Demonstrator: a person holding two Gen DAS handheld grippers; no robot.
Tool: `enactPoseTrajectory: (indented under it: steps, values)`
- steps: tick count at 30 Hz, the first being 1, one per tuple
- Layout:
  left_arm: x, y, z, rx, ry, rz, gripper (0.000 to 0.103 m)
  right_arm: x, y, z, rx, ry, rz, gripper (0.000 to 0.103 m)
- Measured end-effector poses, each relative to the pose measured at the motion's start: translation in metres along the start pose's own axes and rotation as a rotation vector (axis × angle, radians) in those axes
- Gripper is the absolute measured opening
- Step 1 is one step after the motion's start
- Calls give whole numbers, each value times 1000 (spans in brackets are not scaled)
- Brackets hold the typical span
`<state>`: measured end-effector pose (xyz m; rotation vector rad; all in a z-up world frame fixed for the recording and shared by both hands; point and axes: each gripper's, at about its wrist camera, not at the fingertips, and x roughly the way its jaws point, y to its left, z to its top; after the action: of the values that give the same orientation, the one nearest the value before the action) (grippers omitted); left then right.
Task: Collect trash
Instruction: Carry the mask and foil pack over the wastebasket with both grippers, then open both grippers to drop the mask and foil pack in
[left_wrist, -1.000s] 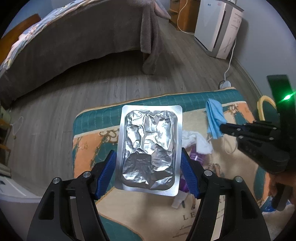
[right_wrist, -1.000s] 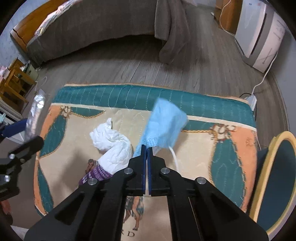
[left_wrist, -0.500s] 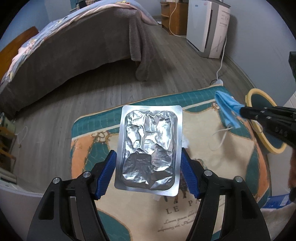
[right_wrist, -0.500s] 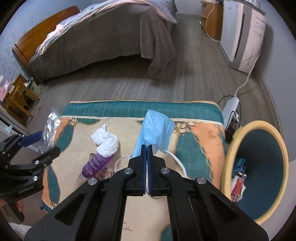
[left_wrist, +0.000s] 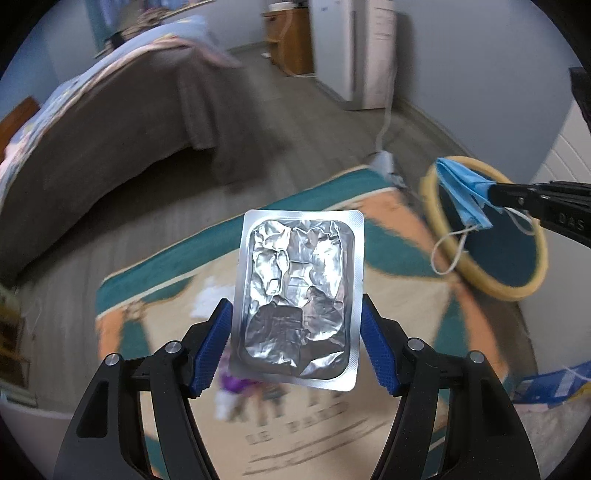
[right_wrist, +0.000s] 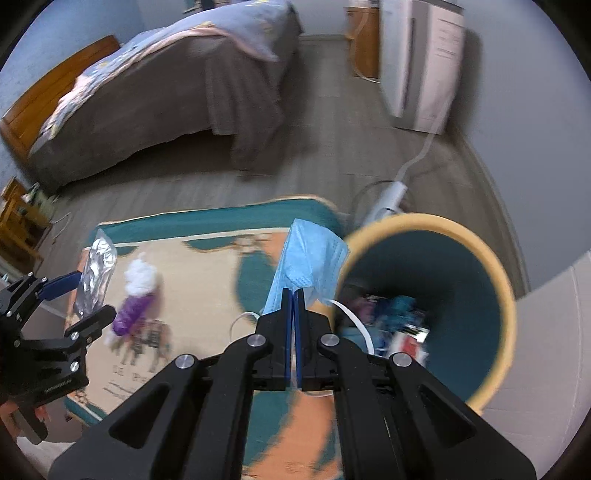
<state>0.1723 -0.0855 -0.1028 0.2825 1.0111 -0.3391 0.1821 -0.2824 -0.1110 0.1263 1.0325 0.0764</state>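
My left gripper (left_wrist: 296, 334) is shut on a crumpled silver foil blister pack (left_wrist: 297, 295), which stands upright between the blue pads above the rug. My right gripper (right_wrist: 294, 295) is shut on a blue face mask (right_wrist: 308, 258) whose white ear loops dangle. The mask hangs just left of the rim of the yellow-rimmed teal trash bin (right_wrist: 506, 295), which has several bits of trash inside. From the left wrist view the mask (left_wrist: 461, 192) hangs over the bin (left_wrist: 517, 291), and the right gripper (left_wrist: 493, 192) reaches in from the right edge. The foil pack (right_wrist: 96, 266) and left gripper (right_wrist: 83, 295) show at the left of the right wrist view.
A patterned teal, orange and cream rug (right_wrist: 207, 266) carries a white crumpled tissue (right_wrist: 140, 277) and a purple wrapper (right_wrist: 135, 312). Behind it are wood floor, a bed with a grey blanket (right_wrist: 166, 96), a white appliance (right_wrist: 421, 62) and a power strip (right_wrist: 391, 195).
Both grippers have swung rightwards and risen, each keeping its hold. The trash bin has come into view, and the mask now hangs beside its rim instead of over the rug.
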Motion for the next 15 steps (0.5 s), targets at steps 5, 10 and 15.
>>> enactPoseTrajectory:
  steps: [5,10,15]
  values:
    - [13,-58,16,61,-5,-87,69,0,-47,-10,51,22,-55,1]
    - [30,-109,26,121,7,-157,69,4,-86,-20,110,44,-90,1]
    - [46,-150,31,183,22,-198,69,12,-119,-31,190,82,-120,1]
